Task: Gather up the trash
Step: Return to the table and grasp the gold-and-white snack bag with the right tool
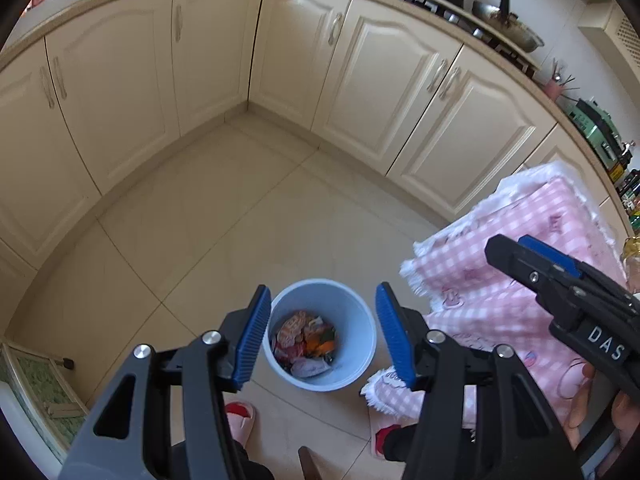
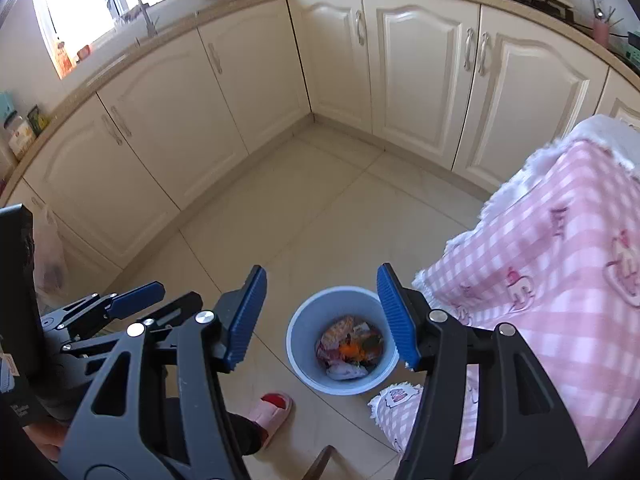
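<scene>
A light blue bin (image 1: 362,320) (image 2: 298,354) stands on the tiled floor, directly below both grippers. Crumpled wrappers and paper (image 1: 306,342) (image 2: 348,346) in orange, red and white fill its bottom. My left gripper (image 1: 322,289) hangs over the bin, open, with nothing between its blue pads. My right gripper (image 2: 321,268) is also above the bin, open and empty. In the left wrist view the right gripper (image 1: 510,246) shows side-on at the right, over the pink cloth. In the right wrist view the left gripper (image 2: 150,294) shows at the left.
A table draped in a pink checked cloth (image 1: 516,240) (image 2: 560,264) stands right of the bin. Cream cabinets (image 1: 224,52) wrap the corner behind. A person's pink slippers (image 1: 240,416) (image 2: 274,410) are near the bin. A plastic bag (image 2: 48,256) hangs at left.
</scene>
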`<state>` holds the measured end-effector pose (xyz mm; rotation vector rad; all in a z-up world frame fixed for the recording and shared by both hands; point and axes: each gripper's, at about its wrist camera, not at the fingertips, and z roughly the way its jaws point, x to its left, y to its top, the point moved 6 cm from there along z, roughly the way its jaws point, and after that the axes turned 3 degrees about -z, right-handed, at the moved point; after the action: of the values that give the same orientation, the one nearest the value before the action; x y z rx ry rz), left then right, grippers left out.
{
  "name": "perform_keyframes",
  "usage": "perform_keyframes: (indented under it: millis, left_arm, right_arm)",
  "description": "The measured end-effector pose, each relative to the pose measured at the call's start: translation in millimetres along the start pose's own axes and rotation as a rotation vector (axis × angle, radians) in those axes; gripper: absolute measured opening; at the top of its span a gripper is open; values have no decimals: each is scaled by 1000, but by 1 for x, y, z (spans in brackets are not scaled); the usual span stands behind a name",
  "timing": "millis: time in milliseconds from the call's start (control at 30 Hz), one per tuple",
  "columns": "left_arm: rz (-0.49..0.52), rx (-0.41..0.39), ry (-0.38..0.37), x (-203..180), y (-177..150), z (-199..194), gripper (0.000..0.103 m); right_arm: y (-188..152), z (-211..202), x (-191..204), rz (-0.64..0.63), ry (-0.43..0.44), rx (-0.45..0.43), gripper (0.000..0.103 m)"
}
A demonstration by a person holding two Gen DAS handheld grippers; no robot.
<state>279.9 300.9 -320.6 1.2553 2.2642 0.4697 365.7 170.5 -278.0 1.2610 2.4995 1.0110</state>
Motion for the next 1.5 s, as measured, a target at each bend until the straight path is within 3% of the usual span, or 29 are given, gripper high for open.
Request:
perform_keyframes:
  millis: [233,400,600,700,833,933,1100,1233,1433,1500]
  left_arm:
    - [66,-93,-20,-46,16,-42,54]
    - [141,-165,-68,-104,27,-74,54]
    - [282,-212,-147,-201,27,-91,54]
    - [331,-236,-137,-238,25,-92,54]
    - [334,-209,-148,-260,20,-81,54]
    - [338,-207,-157,-279,18,-74,54]
    - [364,-187,-284,-344,29,-67,54]
    - [424,-172,-382,-412,28,-60,54]
    - [486,-147,-400,-481,18,-36,54]
    - [490,-136,-403,-486,15,-30,54]
  right_arm:
    - [11,-63,-26,31,-1,-120,58]
    - [15,-135,-76,73,-59,-252,60]
    - [-2,-228,-188,211,-225,-392,65]
    - [-17,-264,-246,293,-325,-437,66]
    - [-50,-311,-348,486,-496,-482,67]
    - [-66,-323,-408,597,-597,-481,68]
    - [-81,-310,-470,696,-634,-438,68]
    - [-91,-290,-496,780,-582,-401,68]
    - [-94,-270,-517,799,-514,-367,68]
    - [-95,-265,-518,795,-487,-356,57]
